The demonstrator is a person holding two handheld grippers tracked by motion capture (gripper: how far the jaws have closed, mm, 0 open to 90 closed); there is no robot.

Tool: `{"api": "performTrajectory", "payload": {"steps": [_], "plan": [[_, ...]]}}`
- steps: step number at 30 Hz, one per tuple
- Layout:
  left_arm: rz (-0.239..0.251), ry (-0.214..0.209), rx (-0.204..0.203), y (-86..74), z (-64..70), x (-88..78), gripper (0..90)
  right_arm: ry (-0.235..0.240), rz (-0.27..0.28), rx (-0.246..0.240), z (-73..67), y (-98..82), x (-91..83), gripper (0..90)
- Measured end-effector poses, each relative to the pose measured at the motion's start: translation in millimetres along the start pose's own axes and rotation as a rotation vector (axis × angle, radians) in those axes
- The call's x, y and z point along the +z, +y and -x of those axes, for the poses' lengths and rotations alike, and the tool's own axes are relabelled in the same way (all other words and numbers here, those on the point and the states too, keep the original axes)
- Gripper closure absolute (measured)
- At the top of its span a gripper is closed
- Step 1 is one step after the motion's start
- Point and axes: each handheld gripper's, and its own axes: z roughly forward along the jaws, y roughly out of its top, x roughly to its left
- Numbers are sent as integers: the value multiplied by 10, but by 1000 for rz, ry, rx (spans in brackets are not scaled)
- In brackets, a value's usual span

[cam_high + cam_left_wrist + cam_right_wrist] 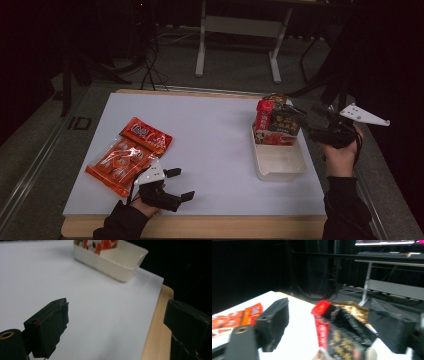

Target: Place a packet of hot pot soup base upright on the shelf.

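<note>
The job looks like putting snack bags into the white tray [280, 162], and it is about half done.

The dark bag with the red top [274, 121] already stands in the tray, at the far end, leaning a little. The right hand-held gripper [306, 121] is just beside the top of that bag. In the right gripper view the bag [342, 332] sits between the two black jaws, but the jaws stand wide and do not press on it. So this hand-held gripper has let go. That bag looks done.

The orange bag [129, 155] is what is left. It lies flat on the white counter [210, 145], well apart from the tray. It is just beside the left hand-held gripper [179, 184], on the side away from the tray, and its near corner goes under the grey plate on top of that gripper. In the right gripper view the orange bag [237, 317] shows far off past the left-side jaw.

The left hand-held gripper rests low near the front edge of the counter. Its jaws are wide apart with nothing between them. In the left gripper view it [117, 322] points across bare counter toward the tray [110, 265], not toward the orange bag.

I think the next part is to turn to the orange bag, pick it up, and put it in the tray. The near end of the tray has room in front of the dark bag.
</note>
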Motion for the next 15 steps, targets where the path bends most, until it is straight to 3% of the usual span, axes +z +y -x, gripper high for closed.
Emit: {"api": "performTrajectory", "payload": {"steps": [3,5,7,10,15], "plan": [[-19,2,-3,11,1,-6,62,33,16,-3,-119,-33,-31,115],[-41,8,-2,32,-7,-16,63,57,-10,-34,-301,-105,-23,110],[-36,10,-1,36,-10,-25,63,73,-17,-42,-357,-134,-25,110],[-45,2,2,63,-18,-56,64,107,-46,-22,-516,-241,-20,113],[-42,6,13,132,-63,-159,110,155,-56,-17,-642,-380,-52,136]]}}
